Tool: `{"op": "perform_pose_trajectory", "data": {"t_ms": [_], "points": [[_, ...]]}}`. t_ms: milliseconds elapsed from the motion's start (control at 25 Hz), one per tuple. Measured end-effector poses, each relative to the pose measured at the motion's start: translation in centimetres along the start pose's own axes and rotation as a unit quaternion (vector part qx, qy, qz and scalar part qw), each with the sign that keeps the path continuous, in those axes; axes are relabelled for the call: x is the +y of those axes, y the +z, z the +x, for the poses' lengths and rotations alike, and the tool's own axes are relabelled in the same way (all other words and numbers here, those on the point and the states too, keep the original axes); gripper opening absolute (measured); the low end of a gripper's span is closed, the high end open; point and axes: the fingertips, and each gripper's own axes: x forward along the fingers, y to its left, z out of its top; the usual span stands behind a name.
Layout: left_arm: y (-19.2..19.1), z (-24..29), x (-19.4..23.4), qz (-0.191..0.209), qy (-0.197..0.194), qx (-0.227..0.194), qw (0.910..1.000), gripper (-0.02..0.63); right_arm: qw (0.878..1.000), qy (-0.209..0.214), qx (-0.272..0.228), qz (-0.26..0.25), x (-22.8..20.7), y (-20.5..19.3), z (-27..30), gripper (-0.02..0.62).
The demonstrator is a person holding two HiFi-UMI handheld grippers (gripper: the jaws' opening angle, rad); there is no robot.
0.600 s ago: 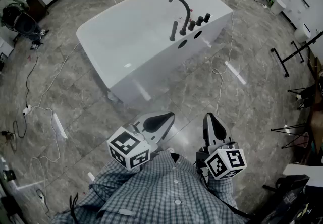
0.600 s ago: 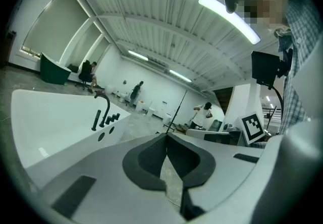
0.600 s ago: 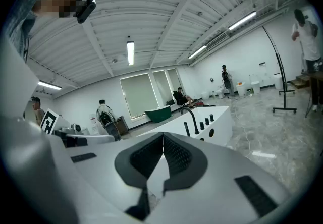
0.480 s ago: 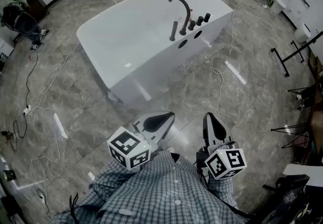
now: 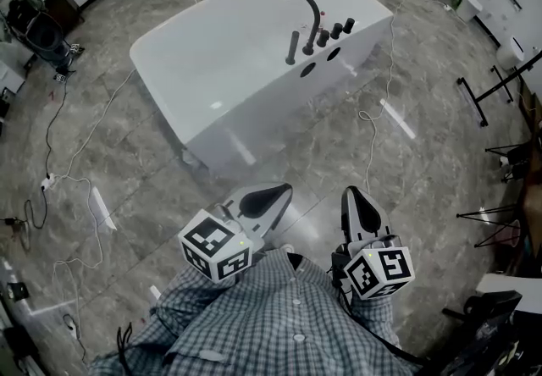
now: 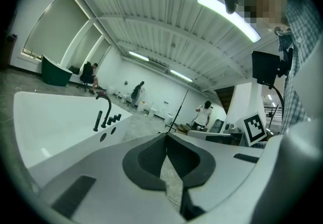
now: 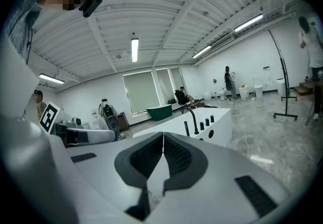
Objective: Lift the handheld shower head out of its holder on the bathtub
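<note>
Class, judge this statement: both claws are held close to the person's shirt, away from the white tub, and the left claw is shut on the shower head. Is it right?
No. The left claw is shut on nothing: the left gripper view shows its jaws together with nothing between them. The shower head stands upright on the tub rim. The rest is right.

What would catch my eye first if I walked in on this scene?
The big white bathtub stands alone on the grey stone floor, with a dark curved tap and a slim handheld shower head upright on its rim. Nearer, at the bottom of the head view, the left gripper and right gripper, both shut and empty, point toward the tub, well short of it.
</note>
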Motion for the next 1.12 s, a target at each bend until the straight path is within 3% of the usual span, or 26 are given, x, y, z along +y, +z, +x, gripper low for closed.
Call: {"op": "perform_pose_trajectory", "data": {"t_ms": [600, 1120], "points": [[1.3, -3.2, 1.5, 0.001, 0.110, -0.051, 0.9926, 0.009, 0.999, 0.023, 0.012, 0.020, -1.9, -1.0, -2.1, 0.018], [0.0, -4.3, -0.3, 0.015, 0.148, -0.079, 0.9857, 0.009, 0.998, 0.036, 0.012, 0.041, -4.3, -2.2, -3.7, 0.017]]}}
